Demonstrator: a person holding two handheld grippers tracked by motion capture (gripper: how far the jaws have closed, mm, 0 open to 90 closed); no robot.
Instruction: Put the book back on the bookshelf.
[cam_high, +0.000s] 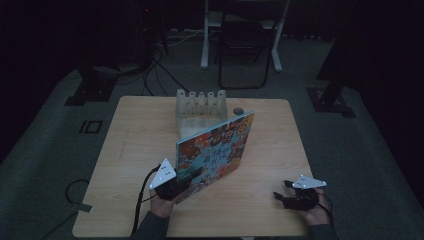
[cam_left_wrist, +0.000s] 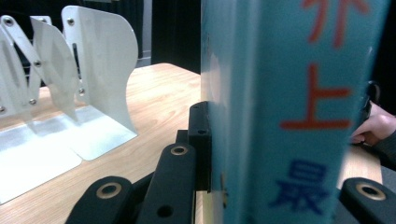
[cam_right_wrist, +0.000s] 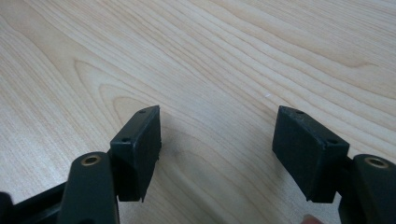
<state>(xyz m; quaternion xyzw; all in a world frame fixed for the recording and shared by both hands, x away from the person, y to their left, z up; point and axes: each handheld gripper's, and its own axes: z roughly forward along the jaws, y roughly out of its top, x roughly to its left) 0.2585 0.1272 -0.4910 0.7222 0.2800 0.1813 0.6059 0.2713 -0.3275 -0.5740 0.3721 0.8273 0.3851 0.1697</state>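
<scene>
A colourful picture book (cam_high: 215, 150) stands tilted above the wooden table (cam_high: 135, 135), its cover facing the near side. My left gripper (cam_high: 186, 183) is shut on the book's lower left corner. In the left gripper view the light blue spine (cam_left_wrist: 280, 93) with red and blue characters sits between the black jaws of the left gripper (cam_left_wrist: 280, 186). My right gripper (cam_high: 282, 190) rests near the table's front right edge, apart from the book. Its jaws stand open over bare wood, with nothing between them in the right gripper view (cam_right_wrist: 217, 149).
A white metal rack (cam_high: 201, 111) with several upright dividers stands at the back middle of the table, just behind the book; it appears close by as the rack (cam_left_wrist: 93, 74). A small dark round object (cam_high: 238, 110) lies beside it. A chair and cables are on the floor beyond.
</scene>
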